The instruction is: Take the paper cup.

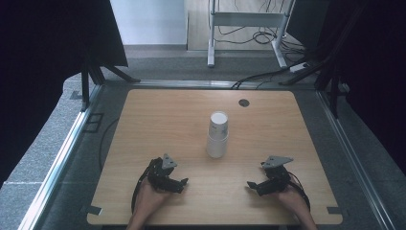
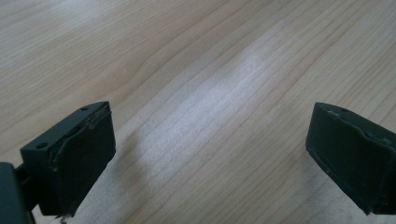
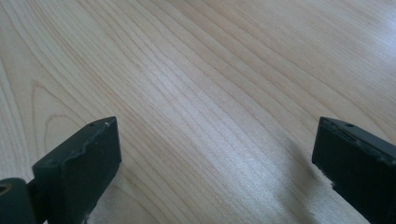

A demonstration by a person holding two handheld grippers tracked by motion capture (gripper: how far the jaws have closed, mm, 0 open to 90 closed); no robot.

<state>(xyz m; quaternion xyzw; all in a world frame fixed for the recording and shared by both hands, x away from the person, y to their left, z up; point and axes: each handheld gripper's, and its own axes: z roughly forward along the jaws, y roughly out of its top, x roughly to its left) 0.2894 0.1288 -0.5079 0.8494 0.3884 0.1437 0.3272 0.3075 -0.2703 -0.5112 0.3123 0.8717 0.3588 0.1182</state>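
A stack of white paper cups (image 1: 218,134) stands upright near the middle of the wooden table (image 1: 158,124). My left gripper (image 1: 180,185) rests near the front edge, left of the cups and well short of them, held by a hand. Its jaws stand wide apart over bare wood, as the left gripper (image 2: 210,154) view confirms. My right gripper (image 1: 252,186) lies at the front right, about as far from the cups, pointing left. In its own view the right gripper (image 3: 215,163) is open too, with only wood grain between the jaws.
A small dark round grommet (image 1: 244,102) sits in the table near its far edge. Metal rails (image 1: 72,139) run along both sides of the table. Beyond the far edge are a white desk frame (image 1: 249,24) and cables (image 1: 258,76) on grey carpet.
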